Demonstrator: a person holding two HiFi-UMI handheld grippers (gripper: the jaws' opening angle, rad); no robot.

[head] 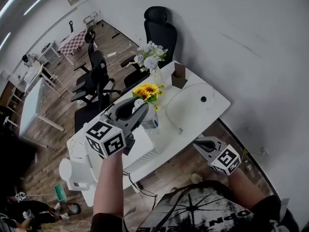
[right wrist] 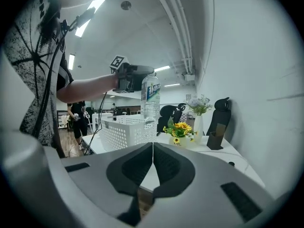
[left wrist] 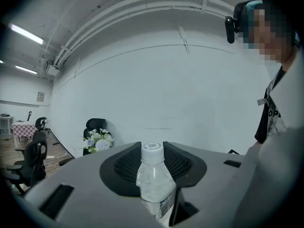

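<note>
Left tongs [head: 140,110] sit closest to the head camera, marker cube up, shut on a clear plastic water bottle [left wrist: 153,182]. The left gripper view shows the white cap and shoulder standing above the pads, so the grip is on the body at the top of the label.

Bottle is upright and off the worktop [head: 207,111]. In the right gripper view it hangs above the white perforated basket [right wrist: 124,127], not touching it.

Right tongs [head: 199,145] are low at the near edge of the worktop, well apart from the bottle. The jaws are fully together with nothing between them.

Handling, my read:
- Thin-wall PET with a smooth skin, so it dents if over-squeezed and can slip or twist in the pads.
- Fill level is hard to read. If full it has moderate weight and swings below the grip; if empty it is very light.
- Cap is on, so a tilt shouldn't spill.
- Best hold is the upper body just under the shoulder, where the wall is stiffer and the label adds friction — roughly where the pads are now. Neck is too narrow, mid-body too soft.

Around it:
- Sunflowers [head: 147,89] sit just behind the basket.
- A vase of pale flowers [head: 150,58] and a brown holder [head: 178,76] stand at the far edge.
- A cable loop [head: 179,111] lies on the bare right half.
- A black office chair [head: 159,29] is behind.
</note>
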